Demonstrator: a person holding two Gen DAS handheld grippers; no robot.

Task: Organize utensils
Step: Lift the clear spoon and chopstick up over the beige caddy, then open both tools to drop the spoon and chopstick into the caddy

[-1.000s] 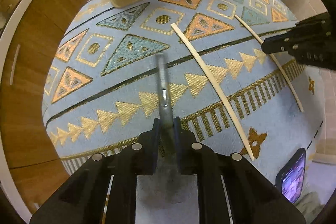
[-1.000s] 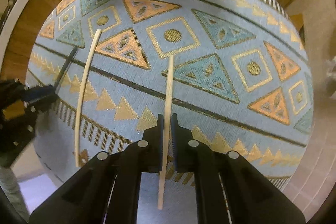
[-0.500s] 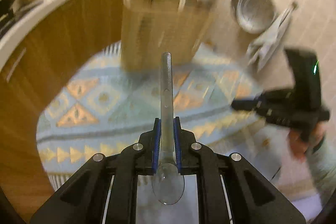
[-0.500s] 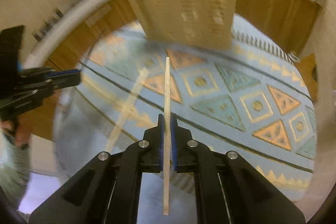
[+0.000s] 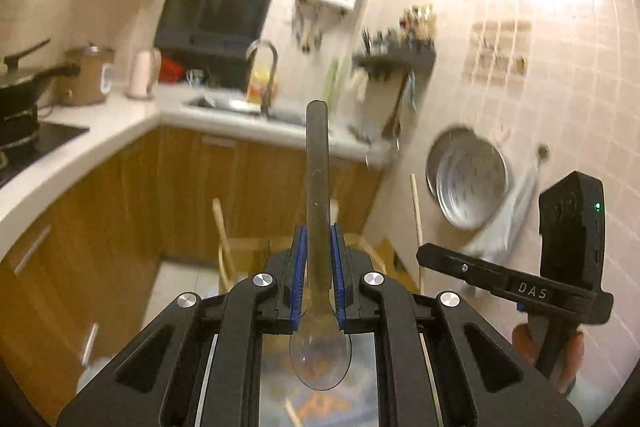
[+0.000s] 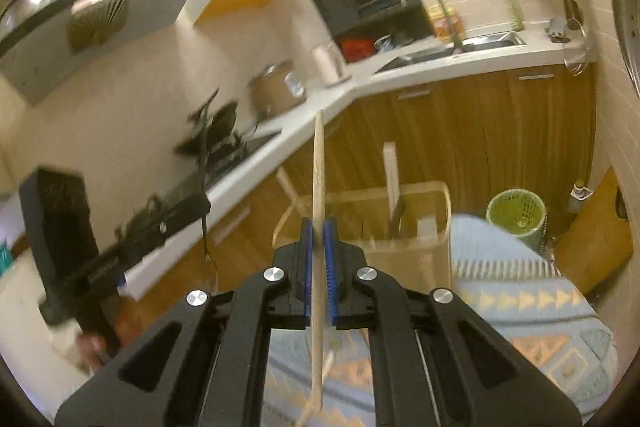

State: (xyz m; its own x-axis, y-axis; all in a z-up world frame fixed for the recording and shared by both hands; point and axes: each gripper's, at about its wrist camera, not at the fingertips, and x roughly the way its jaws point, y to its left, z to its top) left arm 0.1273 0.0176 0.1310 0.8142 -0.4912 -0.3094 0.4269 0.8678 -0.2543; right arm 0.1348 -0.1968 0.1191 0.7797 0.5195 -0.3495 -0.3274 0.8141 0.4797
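Both grippers are up off the patterned mat point(image 6: 532, 291) with something clamped in each. The left gripper point(image 5: 317, 275) has its blue pads closed on the neck of a clear plastic spoon point(image 5: 317, 163), whose handle stands away toward twelve o'clock while the bowl hangs back under the gripper body at six. The right gripper point(image 6: 319, 269) is pinched nearly shut on a wooden chopstick point(image 6: 318, 187) about midway along, so the stick runs straight from twelve to six through the jaws. What matters next, I'd say, is the beige basket point(image 6: 434, 227). From the right wrist view it sits just past the fingertips and slightly toward one o'clock, mouth up, with a few utensils already standing in it. From the left wrist view it lies almost dead ahead, mostly hidden behind the fingers, only its rim point(image 5: 240, 243) showing at about eleven. Both utensils lie close to level while the basket takes things upright, so each would need tipping end-down to go in. Which hand is nearer I cannot tell; the right has the clearer sight of the opening. At least one more stick point(image 6: 316, 399) lies on the mat below.
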